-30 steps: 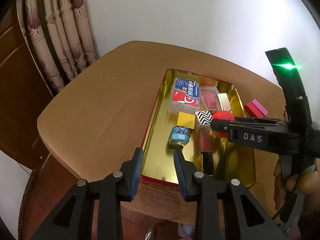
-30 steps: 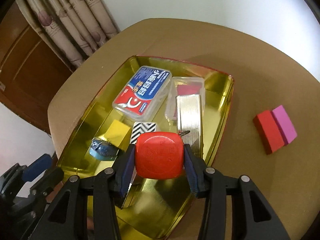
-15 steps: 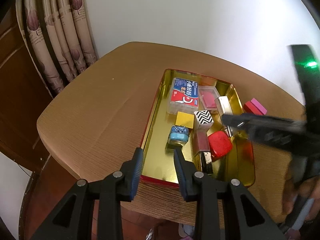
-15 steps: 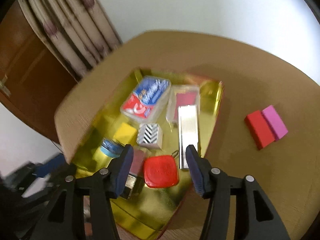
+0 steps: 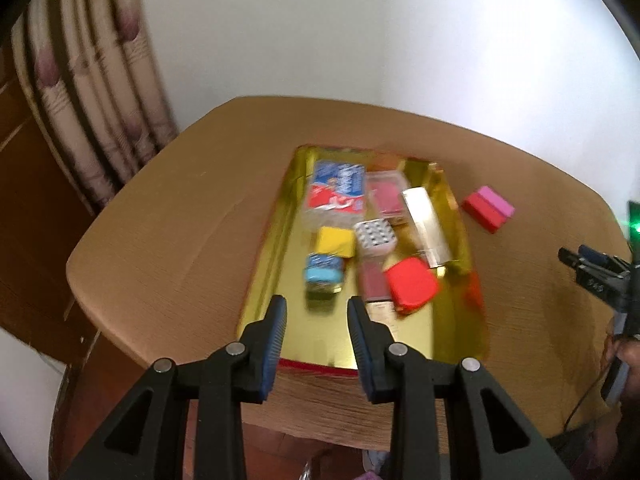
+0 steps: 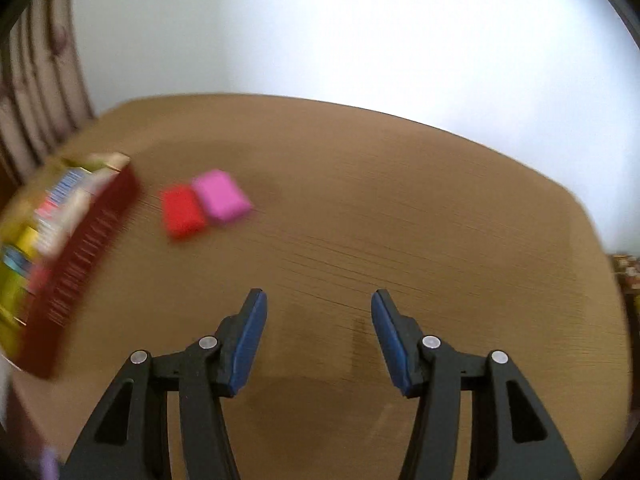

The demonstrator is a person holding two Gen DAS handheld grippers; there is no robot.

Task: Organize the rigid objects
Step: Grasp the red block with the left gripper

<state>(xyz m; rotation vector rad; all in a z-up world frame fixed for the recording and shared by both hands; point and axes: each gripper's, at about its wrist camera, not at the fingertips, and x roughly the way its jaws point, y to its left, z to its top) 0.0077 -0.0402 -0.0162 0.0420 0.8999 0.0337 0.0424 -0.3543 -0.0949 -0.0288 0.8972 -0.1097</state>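
A gold tray [image 5: 268, 264] with a red outer wall sits on the round wooden table. In it lie a red square box [image 5: 412, 286], a blue tin [image 5: 323, 274], a yellow block [image 5: 335, 240], a patterned cube [image 5: 375, 236], a silver bar [image 5: 426, 220] and a red-blue pack [image 5: 338, 190]. A red and pink block pair [image 5: 488, 208] lies on the table right of the tray; it also shows in the right wrist view [image 6: 204, 204]. My left gripper [image 5: 316, 316] is open and empty over the tray's near end. My right gripper [image 6: 318, 312] is open and empty over bare table.
The tray's red wall [image 6: 84, 256] is at the left of the right wrist view. A curtain [image 5: 92, 92] and dark wood door stand behind the table on the left. A white wall is behind. My right gripper [image 5: 576, 258] shows at the right edge.
My right gripper let go of the red square box into the tray, opened, and swung right, away from the tray. The left gripper has hardly moved.
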